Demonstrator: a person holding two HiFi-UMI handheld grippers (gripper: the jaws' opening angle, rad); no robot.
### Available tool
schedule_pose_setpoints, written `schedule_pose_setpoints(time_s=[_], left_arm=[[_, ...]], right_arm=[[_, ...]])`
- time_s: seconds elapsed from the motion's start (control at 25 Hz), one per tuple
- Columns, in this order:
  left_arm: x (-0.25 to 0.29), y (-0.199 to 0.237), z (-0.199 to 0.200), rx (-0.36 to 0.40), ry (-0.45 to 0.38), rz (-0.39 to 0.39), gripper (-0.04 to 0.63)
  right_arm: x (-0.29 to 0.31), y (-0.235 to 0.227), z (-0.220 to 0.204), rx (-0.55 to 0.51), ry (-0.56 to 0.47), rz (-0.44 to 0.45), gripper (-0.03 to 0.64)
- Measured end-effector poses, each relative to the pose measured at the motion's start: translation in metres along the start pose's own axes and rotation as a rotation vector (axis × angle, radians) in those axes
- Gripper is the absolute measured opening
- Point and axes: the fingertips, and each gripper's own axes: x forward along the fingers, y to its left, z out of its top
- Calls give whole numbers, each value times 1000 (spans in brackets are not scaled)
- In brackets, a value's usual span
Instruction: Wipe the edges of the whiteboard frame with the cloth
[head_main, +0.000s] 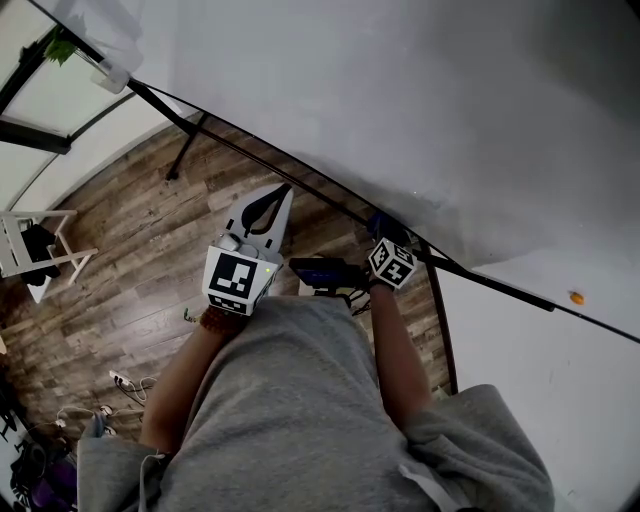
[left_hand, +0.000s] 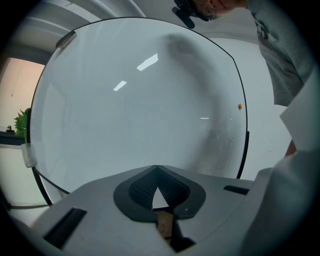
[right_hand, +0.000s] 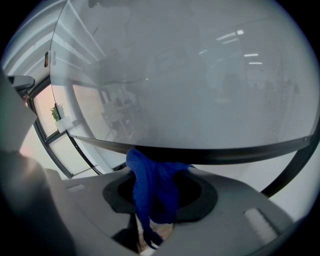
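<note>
The whiteboard (head_main: 400, 100) fills the upper part of the head view, and its black bottom frame edge (head_main: 300, 185) runs from upper left down to the right. My right gripper (head_main: 386, 230) is shut on a blue cloth (right_hand: 152, 187), which bunches up between the jaws and presses against the frame edge (right_hand: 210, 152). My left gripper (head_main: 281, 193) hovers just left of it near the same edge, shut with nothing in it. In the left gripper view its tips (left_hand: 157, 168) meet in front of the white board surface (left_hand: 140, 100).
Wooden floor (head_main: 120, 280) lies below the board. A black stand leg (head_main: 187, 148) comes down at the left. A white rack (head_main: 35, 250) stands at far left, and a power strip with cables (head_main: 125, 382) lies near the person's feet. An orange dot (head_main: 575, 297) sits on the white wall at the right.
</note>
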Motion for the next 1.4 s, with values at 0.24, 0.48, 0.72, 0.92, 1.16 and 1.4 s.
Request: schedule_pose_setpoints(time_s=[0.24,0.48,0.72,0.92,1.16,1.4], left_arm=[[-4,12,0,0,2,10,9],[-15,18,-4,7,9,11,9],[-25,27,-8,1,11,23,9],[-32,35,-9,-8,1,26,9],[-43,54,-6,-13,-11,36,9],[-51,87,-2,-5,-24,47,9]], right_arm=[[8,15,1,3,-3,9,158],[10,25,2,3,-13,10,158],[14,34,3,5,-15,16,158],[19,45,5,10,-12,19,158],[25,62,4,5,-7,14,158],[35,81,5,-3,-7,12,158]])
